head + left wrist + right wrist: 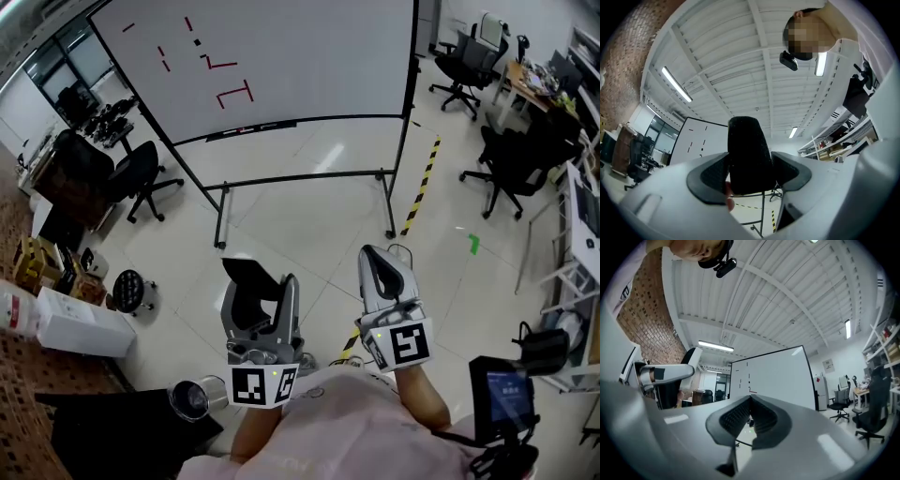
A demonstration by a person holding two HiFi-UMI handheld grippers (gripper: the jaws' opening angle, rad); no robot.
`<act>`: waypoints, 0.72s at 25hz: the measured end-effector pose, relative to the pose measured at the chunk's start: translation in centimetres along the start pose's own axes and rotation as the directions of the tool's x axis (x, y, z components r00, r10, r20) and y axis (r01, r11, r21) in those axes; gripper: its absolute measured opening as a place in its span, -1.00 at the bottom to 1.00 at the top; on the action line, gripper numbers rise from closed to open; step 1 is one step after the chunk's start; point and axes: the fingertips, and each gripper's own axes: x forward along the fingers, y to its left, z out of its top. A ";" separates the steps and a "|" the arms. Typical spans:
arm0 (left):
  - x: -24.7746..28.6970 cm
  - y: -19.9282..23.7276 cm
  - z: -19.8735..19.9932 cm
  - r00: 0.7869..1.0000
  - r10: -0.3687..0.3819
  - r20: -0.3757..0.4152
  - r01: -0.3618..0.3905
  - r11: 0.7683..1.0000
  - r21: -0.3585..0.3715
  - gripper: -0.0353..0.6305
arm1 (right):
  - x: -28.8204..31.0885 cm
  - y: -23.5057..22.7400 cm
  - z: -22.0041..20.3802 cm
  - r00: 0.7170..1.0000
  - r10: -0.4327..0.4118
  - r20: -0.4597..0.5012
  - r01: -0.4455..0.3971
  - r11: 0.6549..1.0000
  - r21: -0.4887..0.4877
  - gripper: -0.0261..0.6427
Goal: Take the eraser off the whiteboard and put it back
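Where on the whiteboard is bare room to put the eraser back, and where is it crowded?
Free: the whiteboard's right half, between the red marks and its right frame; also the floor in front of its stand. Crowded: the board's upper left, where the marks are, and both sides of the floor, with chairs.

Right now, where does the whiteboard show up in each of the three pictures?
Head view: whiteboard at upper centre, running along the top edge.
Left gripper view: whiteboard small, left of centre, beside the held eraser.
Right gripper view: whiteboard at centre, just above the shut jaws.
Shared landmark: the short marker strokes drawn on it.
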 end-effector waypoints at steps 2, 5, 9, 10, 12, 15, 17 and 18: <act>-0.5 0.6 0.0 1.000 -0.007 -0.003 0.007 1.000 0.006 -0.02 | 0.3 1.5 0.7 0.999 0.014 0.030 -0.014 1.000 -0.008 -0.91; -0.4 2.0 -0.2 1.000 0.011 -0.009 -0.011 1.000 -0.009 -0.02 | 1.1 3.3 1.3 0.998 0.039 0.045 -0.038 0.999 -0.039 -0.91; -0.3 3.0 -0.7 1.000 0.002 -0.026 -0.002 1.000 -0.010 -0.03 | 1.7 4.9 1.4 0.998 0.054 0.026 -0.053 0.998 -0.038 -0.91; -0.2 2.9 -0.6 1.000 -0.017 -0.018 0.017 1.000 -0.023 -0.03 | 1.8 5.0 1.3 0.999 0.050 0.015 -0.050 0.998 -0.037 -0.91; -0.3 2.6 -0.1 0.998 -0.053 0.015 0.053 0.997 -0.050 -0.02 | 1.9 5.2 1.2 0.999 0.044 0.002 -0.044 0.998 -0.038 -0.91; -0.1 2.5 0.4 0.997 -0.065 0.043 0.067 0.996 -0.062 -0.01 | 2.1 5.3 1.4 0.999 0.041 0.005 -0.041 0.998 -0.047 -0.91; 0.2 2.4 0.4 0.997 -0.059 0.041 0.061 0.996 -0.064 -0.01 | 2.0 5.2 1.6 0.999 0.038 0.003 -0.038 0.997 -0.064 -0.91; 0.4 2.4 0.4 0.998 -0.056 0.038 0.059 0.996 -0.068 -0.01 | 1.9 5.1 1.7 0.999 0.035 0.001 -0.035 0.997 -0.072 -0.91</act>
